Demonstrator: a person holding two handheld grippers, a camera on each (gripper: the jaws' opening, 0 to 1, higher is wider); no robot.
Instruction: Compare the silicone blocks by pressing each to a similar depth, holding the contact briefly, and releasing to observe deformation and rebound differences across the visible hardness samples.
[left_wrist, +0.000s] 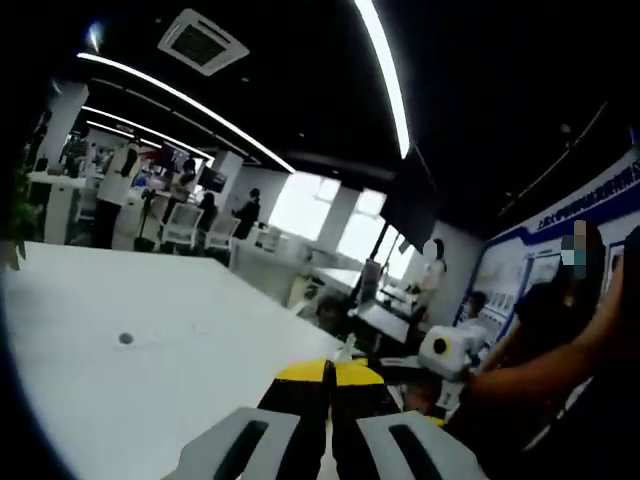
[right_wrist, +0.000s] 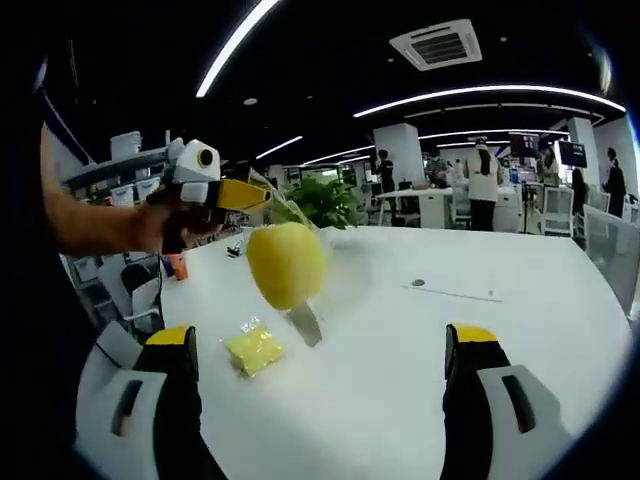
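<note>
Yellow silicone block (right_wrist: 286, 264) in clear bag, pinched by left gripper (right_wrist: 262, 195).

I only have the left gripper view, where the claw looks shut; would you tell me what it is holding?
Observer: The left claw pinches the top of a clear bag, and a yellow block hangs in it above the table.
Operator: Thank you. Is there another block nearby?
Observer: Yes, a second yellow block, also bagged, lies on the table below the hanging one.
Operator: And how does the right claw stand?
Observer: The right claw is open wide and holds nothing.
</note>
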